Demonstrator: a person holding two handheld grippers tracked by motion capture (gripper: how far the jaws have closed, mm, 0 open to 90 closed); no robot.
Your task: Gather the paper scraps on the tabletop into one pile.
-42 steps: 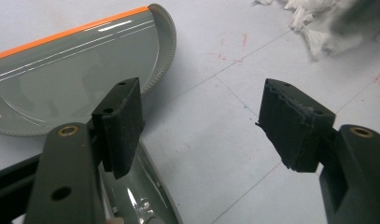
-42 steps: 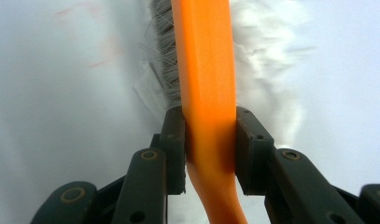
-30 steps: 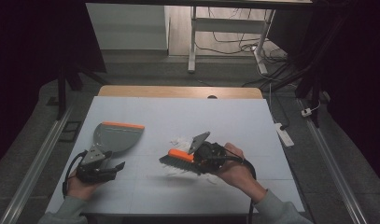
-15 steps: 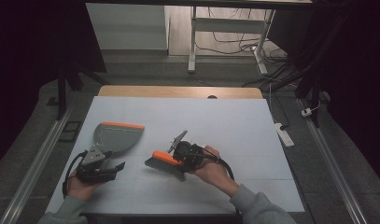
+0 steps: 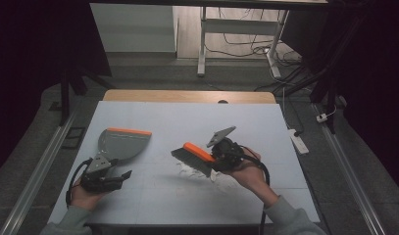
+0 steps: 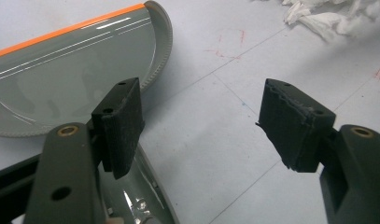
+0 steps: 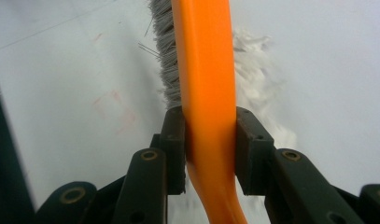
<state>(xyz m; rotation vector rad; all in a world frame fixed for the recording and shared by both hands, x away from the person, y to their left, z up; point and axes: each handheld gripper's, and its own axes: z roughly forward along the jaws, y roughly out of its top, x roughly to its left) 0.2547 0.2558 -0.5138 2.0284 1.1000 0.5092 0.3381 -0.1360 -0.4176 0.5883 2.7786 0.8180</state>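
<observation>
R gripper jaws pinch orange brush over paper scraps; L gripper jaws spread, handle of dustpan alongside one pad.

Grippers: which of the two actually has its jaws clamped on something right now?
The right gripper: its pads squeeze the orange brush handle. The left gripper stands open, jaws apart over bare table beside the grey dustpan.

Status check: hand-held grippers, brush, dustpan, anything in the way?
Right hand-held gripper shut on orange brush, bristles over white scraps. Left hand-held gripper open beside grey dustpan handle. Nothing between scraps and dustpan.
</observation>
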